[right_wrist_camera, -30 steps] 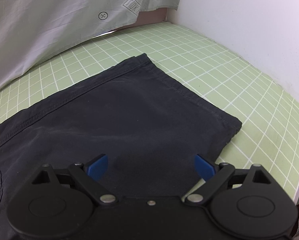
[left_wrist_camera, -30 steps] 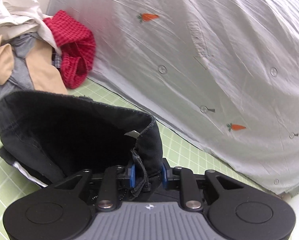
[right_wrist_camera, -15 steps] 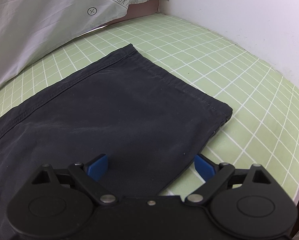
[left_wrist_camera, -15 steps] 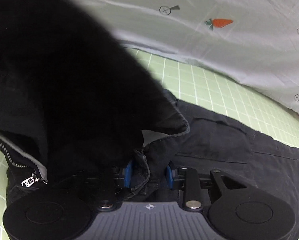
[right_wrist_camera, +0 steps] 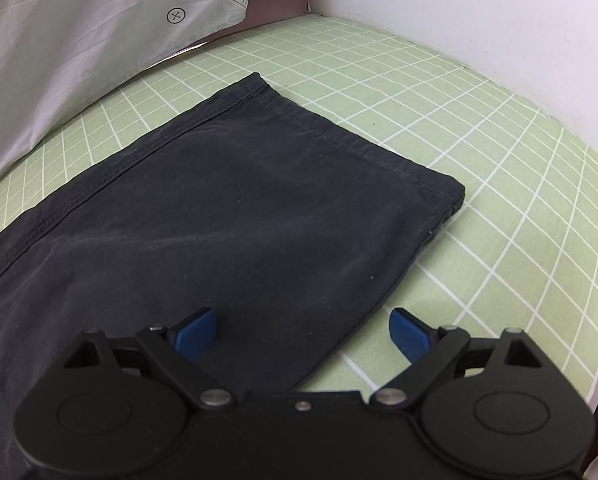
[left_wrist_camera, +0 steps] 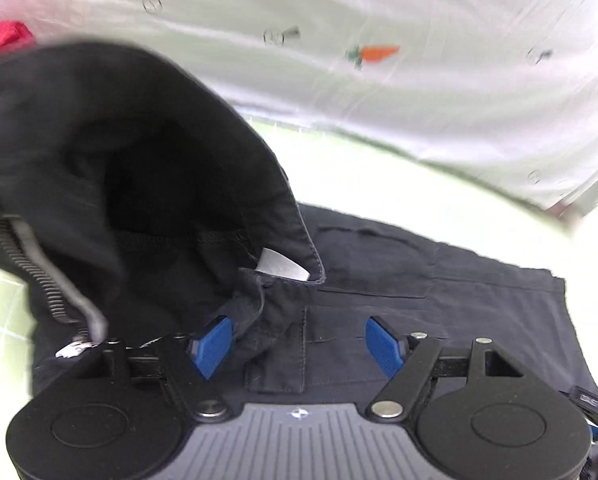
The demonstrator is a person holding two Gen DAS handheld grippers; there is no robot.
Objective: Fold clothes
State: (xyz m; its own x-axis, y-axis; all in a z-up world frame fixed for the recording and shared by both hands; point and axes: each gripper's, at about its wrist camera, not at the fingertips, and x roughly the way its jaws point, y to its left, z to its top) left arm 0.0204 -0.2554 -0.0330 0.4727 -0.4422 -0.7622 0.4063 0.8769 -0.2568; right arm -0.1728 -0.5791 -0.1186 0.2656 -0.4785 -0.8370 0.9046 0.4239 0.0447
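Trousers judged soft, limp, light: grasp hem corner ahead of open right gripper; left gripper open, waistband slack between its fingers.

- Desk: light green cover w/ white grid lines, looks washed-out bright in left wrist view.
- White wall along desk's right edge.
- Pale grey-green sheet hangs at back, printed w/ carrots, screws, boxed lettering; brownish gap beside it in corner.
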